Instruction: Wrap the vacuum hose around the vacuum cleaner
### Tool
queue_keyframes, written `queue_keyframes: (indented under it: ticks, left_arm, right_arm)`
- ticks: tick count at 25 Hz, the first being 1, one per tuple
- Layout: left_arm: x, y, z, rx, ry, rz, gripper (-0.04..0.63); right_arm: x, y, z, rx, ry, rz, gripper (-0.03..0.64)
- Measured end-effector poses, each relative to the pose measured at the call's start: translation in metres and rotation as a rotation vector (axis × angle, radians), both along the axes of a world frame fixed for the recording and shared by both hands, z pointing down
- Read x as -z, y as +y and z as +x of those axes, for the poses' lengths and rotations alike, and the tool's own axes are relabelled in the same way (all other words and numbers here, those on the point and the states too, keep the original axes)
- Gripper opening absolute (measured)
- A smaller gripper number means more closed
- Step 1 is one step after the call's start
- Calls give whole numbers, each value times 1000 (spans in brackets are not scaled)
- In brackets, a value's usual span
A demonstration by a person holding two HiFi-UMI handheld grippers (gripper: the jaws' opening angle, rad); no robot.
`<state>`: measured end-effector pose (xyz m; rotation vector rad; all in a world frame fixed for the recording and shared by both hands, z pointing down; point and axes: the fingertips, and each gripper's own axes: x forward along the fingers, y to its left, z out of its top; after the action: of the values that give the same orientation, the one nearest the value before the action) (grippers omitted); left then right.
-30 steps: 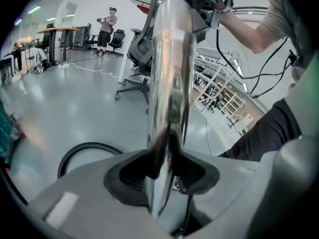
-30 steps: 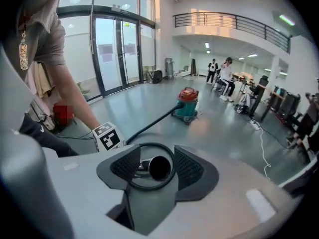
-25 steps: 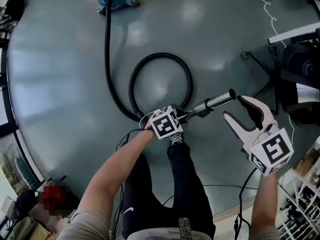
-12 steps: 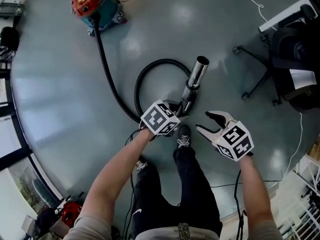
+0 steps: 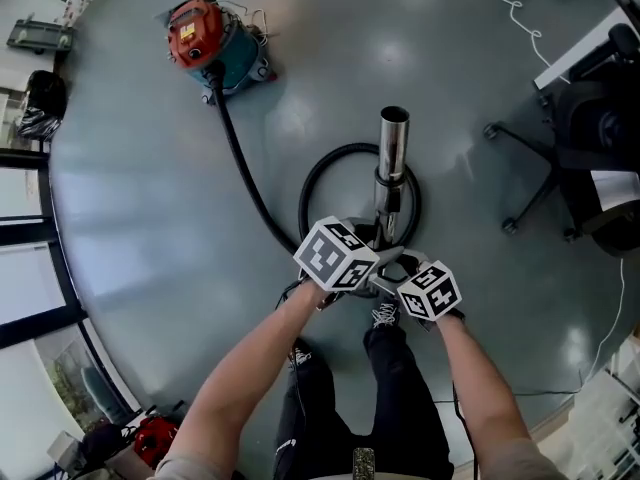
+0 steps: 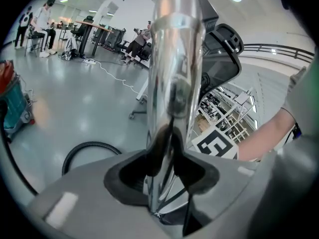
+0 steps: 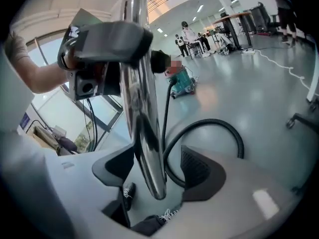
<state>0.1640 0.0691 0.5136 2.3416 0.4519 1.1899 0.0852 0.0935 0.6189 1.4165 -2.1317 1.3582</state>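
Red-and-teal vacuum cleaner has black hose, silver tube.

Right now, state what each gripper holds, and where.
The left gripper clamps the metal tube near its lower end; the right gripper is open around it.

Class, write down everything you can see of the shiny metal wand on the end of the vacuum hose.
The metal wand is a straight, shiny chrome tube, open at its top end, with a darker collar lower down. It stands nearly upright above the floor, over a loop of the black hose. The left gripper is clamped on its lower part; the right gripper is open around it.
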Motion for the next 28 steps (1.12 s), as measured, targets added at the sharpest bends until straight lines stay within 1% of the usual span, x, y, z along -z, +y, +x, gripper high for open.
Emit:
queue_keyframes:
  ticks: [2,4,5,6,8,11,13,14,16,18,24,28]
  left_arm:
    - [3,-1,1,12,-8,-6,170]
    - [7,-5,6,26,-7,-12,170]
    - [10,-8,9,36,-2,-14,170]
    - [12,-11,12,47,4,-15,170]
    - [15,-18,16,67,27,-21,170]
    - [25,-29,17,95,82,-25,172]
    - [32,-38,16,90,111,4,172]
    - [34,-44,15,83,118,29,185]
    - [38,-58,13,70,127,87,260]
    - [44,-74,9,59,143,139,312]
    - [59,-116,-10,61,203,246,359]
    - [65,-157,-39,101,226,261,380]
  right_arm:
    - [-3,-7,-10,3,-35,34,307]
    - [0,-18,-14,17,-31,78,283]
    - [2,-24,-14,28,-11,99,243]
    - [4,-28,-12,41,11,115,173]
    - [7,-33,-8,74,40,130,167]
    - [13,-37,-2,143,73,123,166]
    - [18,-39,0,197,95,110,164]
    - [21,-40,1,219,100,102,164]
    - [27,-45,1,250,102,92,164]
    - [33,-53,-2,277,103,86,164]
    - [42,-79,-9,356,132,42,164]
    - [44,-100,-14,412,161,-17,164]
